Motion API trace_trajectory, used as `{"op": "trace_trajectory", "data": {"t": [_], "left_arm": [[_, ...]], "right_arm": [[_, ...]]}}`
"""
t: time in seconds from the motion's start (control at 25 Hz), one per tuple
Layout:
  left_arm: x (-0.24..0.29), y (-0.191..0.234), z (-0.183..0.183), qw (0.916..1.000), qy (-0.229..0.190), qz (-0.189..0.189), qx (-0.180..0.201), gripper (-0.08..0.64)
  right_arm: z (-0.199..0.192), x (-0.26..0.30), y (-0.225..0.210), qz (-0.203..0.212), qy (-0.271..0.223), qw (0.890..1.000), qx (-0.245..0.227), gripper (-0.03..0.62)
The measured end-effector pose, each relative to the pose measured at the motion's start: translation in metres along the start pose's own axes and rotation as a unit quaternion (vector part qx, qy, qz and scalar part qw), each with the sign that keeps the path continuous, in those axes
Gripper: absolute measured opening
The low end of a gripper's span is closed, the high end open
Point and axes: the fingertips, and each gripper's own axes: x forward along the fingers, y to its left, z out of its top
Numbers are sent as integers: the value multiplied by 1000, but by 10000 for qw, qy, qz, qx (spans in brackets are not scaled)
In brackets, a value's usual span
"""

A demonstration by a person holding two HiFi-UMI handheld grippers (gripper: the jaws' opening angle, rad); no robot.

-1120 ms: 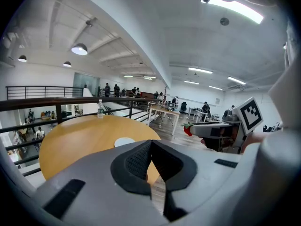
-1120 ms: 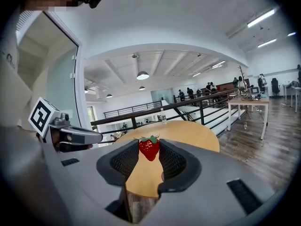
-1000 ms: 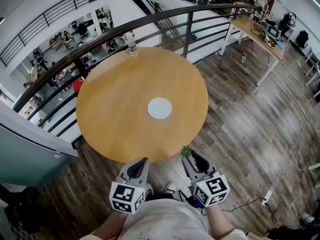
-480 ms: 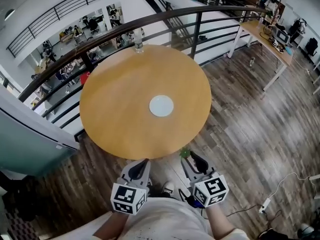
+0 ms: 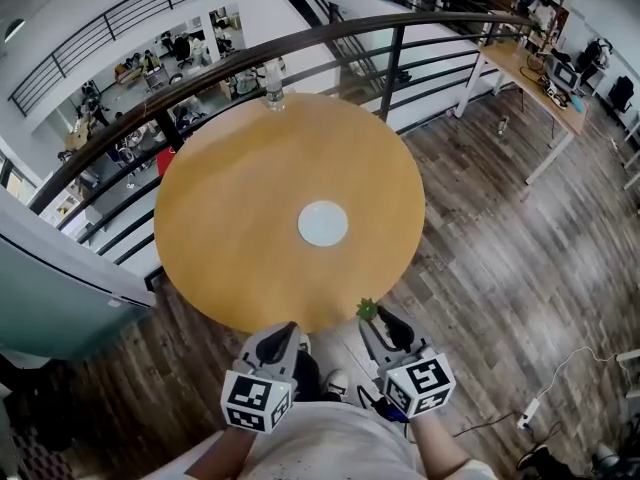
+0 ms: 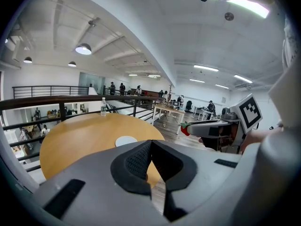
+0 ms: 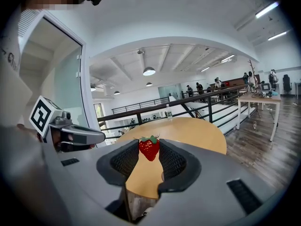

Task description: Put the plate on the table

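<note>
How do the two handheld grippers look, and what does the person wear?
Both the left gripper and the right gripper have grey bodies tapering to two jaws with black textured pads. Each carries a white cube with black square markers. The person wears a light shirt.

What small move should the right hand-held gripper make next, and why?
Probably forward over the table, toward the plate: the right hand-held gripper holds a strawberry by the table's near edge, while the plate lies empty at its middle.

head view overhead, gripper views low, sharing table [image 5: 230, 218]
</note>
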Motion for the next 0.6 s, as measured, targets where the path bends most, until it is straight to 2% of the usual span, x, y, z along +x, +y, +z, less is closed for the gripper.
{"op": "trace_trajectory", "data": {"t": [0.6], "left_arm": [[83, 91, 47, 9990, -26, -434, 33, 22]], "right_arm": [[30, 104, -32, -419, 125, 9990, 75, 150]]}}
